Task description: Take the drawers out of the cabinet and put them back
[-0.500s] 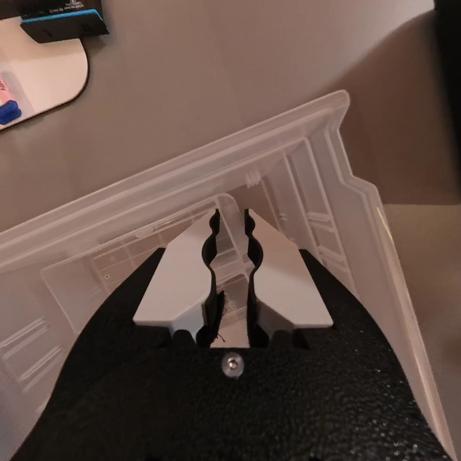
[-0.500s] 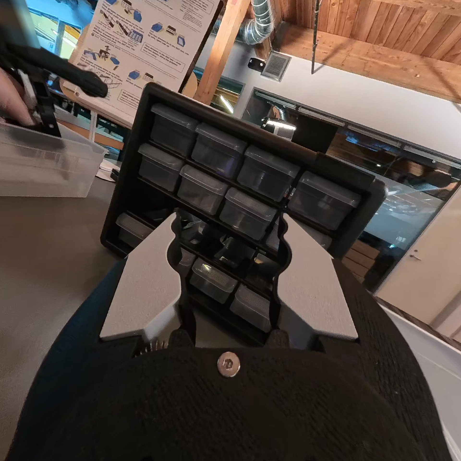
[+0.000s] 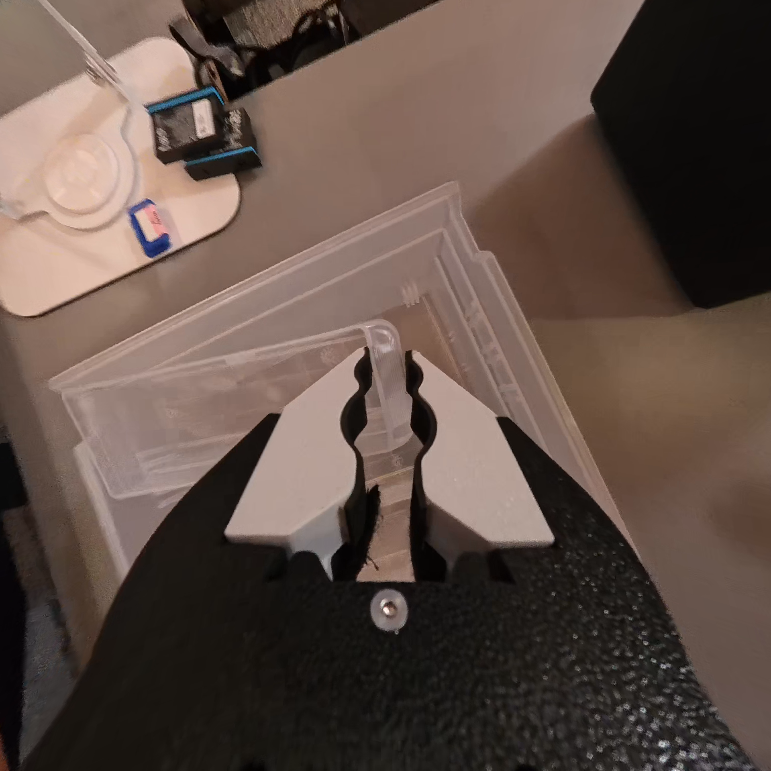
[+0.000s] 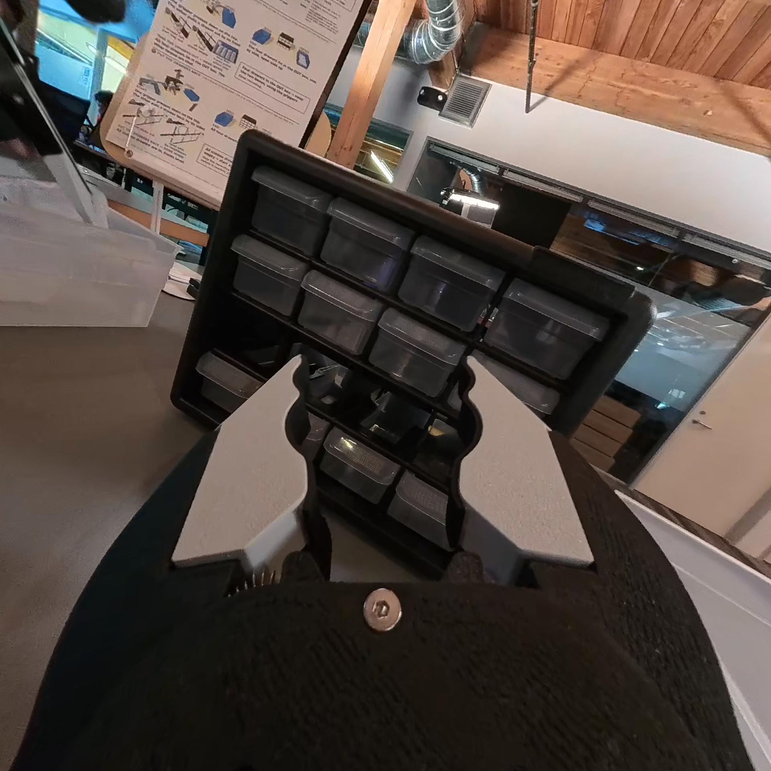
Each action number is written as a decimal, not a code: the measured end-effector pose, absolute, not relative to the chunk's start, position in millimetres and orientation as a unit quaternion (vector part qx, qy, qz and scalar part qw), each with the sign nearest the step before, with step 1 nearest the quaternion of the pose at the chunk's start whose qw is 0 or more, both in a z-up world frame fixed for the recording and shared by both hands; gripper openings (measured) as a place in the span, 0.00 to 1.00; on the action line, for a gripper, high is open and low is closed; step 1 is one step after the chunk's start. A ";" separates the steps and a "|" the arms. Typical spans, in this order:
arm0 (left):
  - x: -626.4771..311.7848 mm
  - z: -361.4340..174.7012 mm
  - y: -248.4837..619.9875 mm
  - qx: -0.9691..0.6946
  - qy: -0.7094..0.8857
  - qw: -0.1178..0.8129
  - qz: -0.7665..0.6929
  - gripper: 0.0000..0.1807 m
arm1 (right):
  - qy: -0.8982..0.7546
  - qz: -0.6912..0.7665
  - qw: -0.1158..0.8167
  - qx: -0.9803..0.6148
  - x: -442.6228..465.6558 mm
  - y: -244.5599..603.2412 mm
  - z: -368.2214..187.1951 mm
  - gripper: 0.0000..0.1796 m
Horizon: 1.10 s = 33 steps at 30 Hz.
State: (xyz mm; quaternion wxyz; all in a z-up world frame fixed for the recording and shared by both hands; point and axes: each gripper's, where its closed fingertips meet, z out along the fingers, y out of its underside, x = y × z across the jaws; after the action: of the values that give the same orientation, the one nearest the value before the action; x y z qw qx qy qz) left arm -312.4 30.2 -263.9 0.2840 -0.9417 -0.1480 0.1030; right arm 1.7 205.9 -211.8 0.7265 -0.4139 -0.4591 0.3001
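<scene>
Left wrist view: the left gripper (image 3: 388,354) has its fingers (image 3: 308,463) clenched on the rim of a clear drawer (image 3: 250,400), which hangs above a larger translucent bin (image 3: 471,267) on the grey counter (image 3: 375,137); a white mat (image 3: 200,225) lies beyond, bearing two black packs with blue edges (image 3: 204,129), a small blue card (image 3: 150,227) and a clear round-based stand (image 3: 83,175); the black cabinet (image 3: 688,146) shows at upper right. Right wrist view: the right gripper (image 4: 381,367) has its fingers (image 4: 250,471) released, wide apart and grasping nothing, facing the cabinet (image 4: 417,208) front; clear drawers (image 4: 363,246) fill the upper two rows except the second row's last slot, while several lower slots stand vacant; the translucent bin (image 4: 75,271) sits at left on the counter (image 4: 83,409), with an instruction poster (image 4: 233,79) behind.
</scene>
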 end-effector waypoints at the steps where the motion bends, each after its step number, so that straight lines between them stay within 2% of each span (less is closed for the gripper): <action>1: -310.7 -255.9 28.1 -0.939 -0.142 0.291 0.116 0.07 | -0.457 0.300 0.728 -0.413 2.3 206.2 -211.1 0.40; 7: -277.2 -196.5 20.2 -0.911 -0.087 0.354 0.191 0.06 | -0.446 0.296 0.738 -0.411 6.7 207.5 -207.0 0.40; 13: -179.8 -164.4 29.2 -0.892 0.059 0.405 0.192 0.06 | -0.437 0.294 0.743 -0.412 10.5 209.4 -205.2 0.40; 23: -8.8 -246.3 37.8 -0.909 0.251 0.330 0.043 0.07 | -0.427 0.287 0.750 -0.415 17.7 210.8 -203.9 0.40; 27: 12.3 -285.4 41.0 -0.917 0.285 0.277 0.022 0.07 | -0.425 0.289 0.750 -0.415 18.8 210.8 -203.5 0.40; 33: 29.9 -315.3 39.5 -0.918 0.322 0.231 -0.020 0.07 | -0.427 0.289 0.751 -0.412 19.0 209.3 -203.2 0.40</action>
State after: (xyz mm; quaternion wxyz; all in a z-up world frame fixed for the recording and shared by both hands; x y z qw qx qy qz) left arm 29.9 39.5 -315.3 0.2311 -0.9180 0.3216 -0.0200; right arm 19.0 209.3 -203.2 0.7511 -0.4124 -0.4270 0.2887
